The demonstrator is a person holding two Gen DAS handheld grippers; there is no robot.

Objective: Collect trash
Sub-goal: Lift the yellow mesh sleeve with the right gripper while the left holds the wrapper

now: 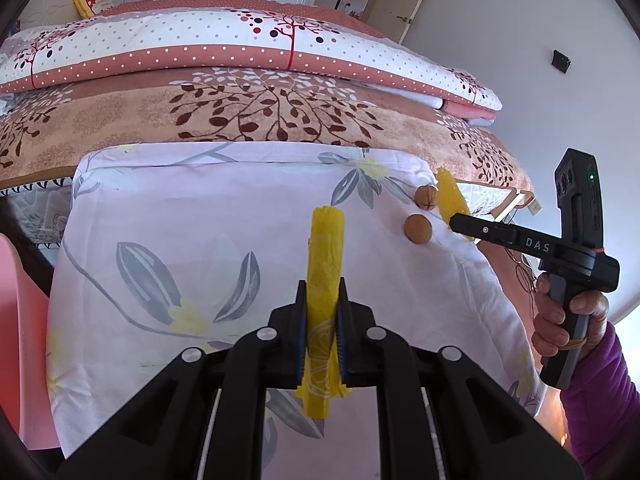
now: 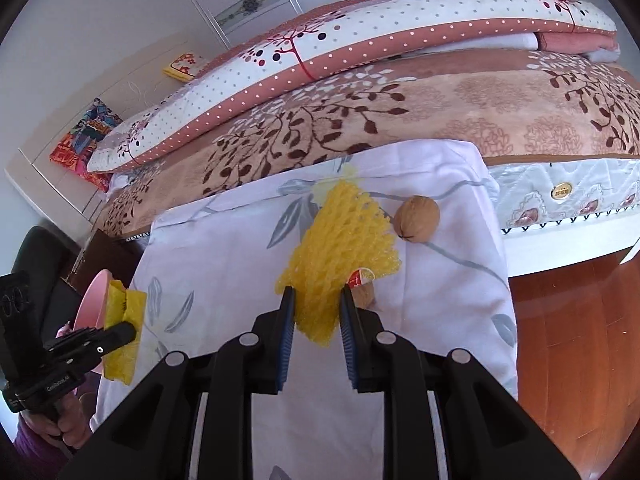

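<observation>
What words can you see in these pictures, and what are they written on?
"DAS": white letters on the black body of the right gripper.
"Geniobot.AI", roughly, small: on the handle of the left gripper.
Gold badge on the mattress edge: too small to read.
Colourful box by the wall: big letters, blurred.
Red and white sticker: unreadable.

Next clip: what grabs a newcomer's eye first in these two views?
The bright yellow foam nets: the left tool clamps a folded one over the floral cloth, and the right tool grips a netted one at the cloth's far side. Next, two walnuts lie on the cloth beside that net, with the patterned bedding stacked behind.
</observation>
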